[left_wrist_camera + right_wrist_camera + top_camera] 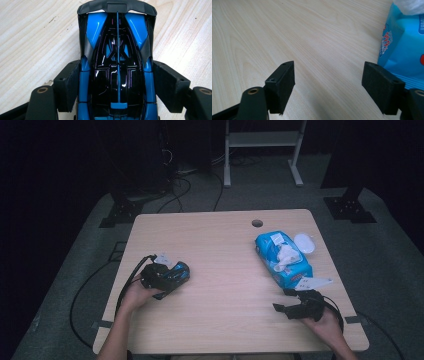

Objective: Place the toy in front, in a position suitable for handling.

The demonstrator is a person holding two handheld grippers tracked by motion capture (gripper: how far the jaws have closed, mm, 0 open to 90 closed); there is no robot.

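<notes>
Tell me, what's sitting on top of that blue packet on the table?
A crumpled white wipe pokes out of the top of the blue packet, beside a white label. How many wipes remain inside cannot be seen; the wrapper covers them.

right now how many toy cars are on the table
1: a blue and black toy car at the table's left side, clamped between the left gripper's jaws.

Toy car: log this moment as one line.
left gripper: shut on toy car | right gripper: open, empty | wipes pack: on table
</notes>
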